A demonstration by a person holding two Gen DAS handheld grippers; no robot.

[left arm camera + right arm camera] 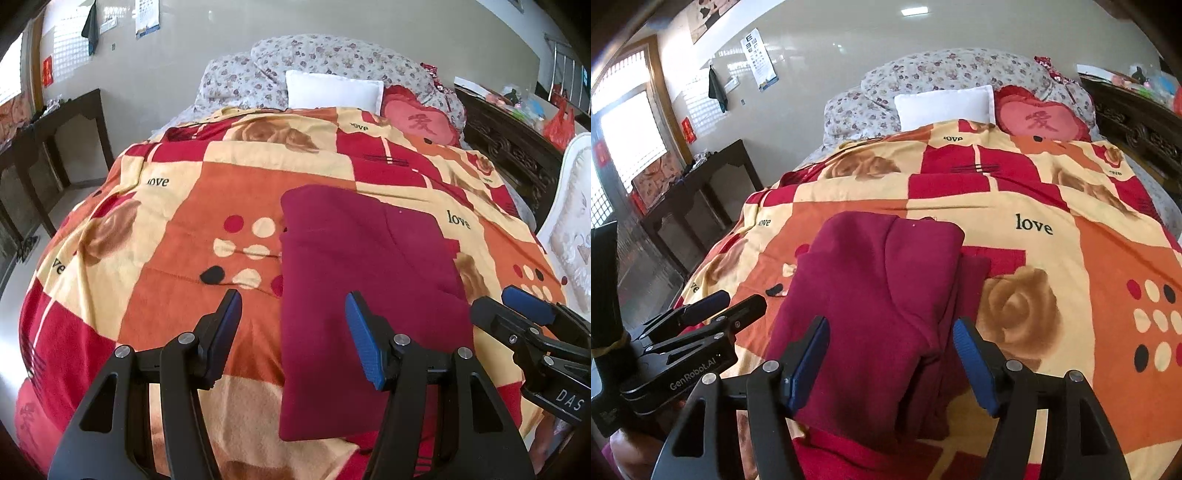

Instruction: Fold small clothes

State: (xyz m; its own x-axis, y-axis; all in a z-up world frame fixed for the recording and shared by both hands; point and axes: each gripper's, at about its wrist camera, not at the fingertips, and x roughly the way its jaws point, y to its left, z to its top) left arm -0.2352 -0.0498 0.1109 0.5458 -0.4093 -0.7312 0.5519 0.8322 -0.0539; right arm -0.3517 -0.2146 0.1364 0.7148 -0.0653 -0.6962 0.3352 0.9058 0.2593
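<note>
Both jaws released, left gripper (pixel 291 328) and right gripper (pixel 890 354) above folded garment (pixel 362 280); could snag and unfold.

Open patterned red-and-orange bedspread (pixel 177 229) is left free toward the bed's left edge. The far end is blocked by a white rectangular pillow (pixel 332 90) and a red heart-shaped cushion (pixel 421 120).

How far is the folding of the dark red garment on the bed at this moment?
Done: the dark red garment lies on the patterned blanket as a narrow folded strip, with layers overlapping. In hand: nothing; the left gripper and right gripper are both open above it, fingers not pressing the cloth. Left: probably one more fold along its length, as it looks long.
</note>
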